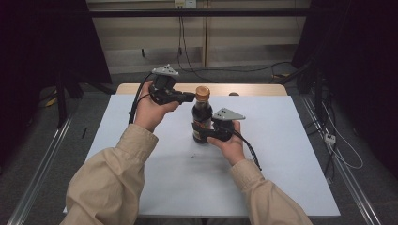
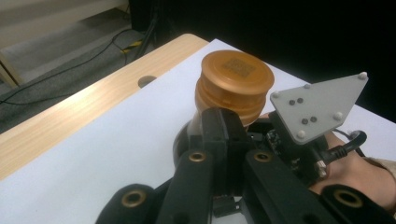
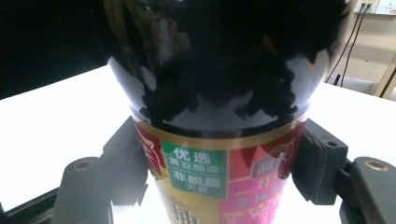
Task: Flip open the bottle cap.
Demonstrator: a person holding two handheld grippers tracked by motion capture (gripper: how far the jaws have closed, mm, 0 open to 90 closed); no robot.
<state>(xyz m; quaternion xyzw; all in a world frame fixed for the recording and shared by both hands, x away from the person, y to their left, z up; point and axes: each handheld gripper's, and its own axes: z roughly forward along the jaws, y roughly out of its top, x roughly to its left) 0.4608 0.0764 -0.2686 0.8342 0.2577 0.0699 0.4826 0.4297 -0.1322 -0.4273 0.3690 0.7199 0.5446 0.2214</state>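
A dark sauce bottle point(image 1: 202, 119) with an orange cap point(image 1: 202, 93) stands upright at the middle of the white table point(image 1: 281, 159). My right gripper point(image 1: 202, 135) is shut on its lower body; in the right gripper view the pads point(image 3: 317, 158) press both sides of the red and green label of the bottle point(image 3: 215, 93). My left gripper point(image 1: 190, 97) comes in level from the left, jaws shut together. Its tips point(image 2: 223, 122) sit at the neck just under the cap point(image 2: 236, 81), with nothing between them. The right gripper's grey plate point(image 2: 317, 105) lies just beyond.
A wooden strip point(image 1: 253, 89) with a round hole point(image 1: 233, 94) runs along the table's far edge. Cables point(image 1: 187, 61) lie on the floor behind, and metal rails point(image 1: 37, 173) flank the table. Dark curtains stand at both sides.
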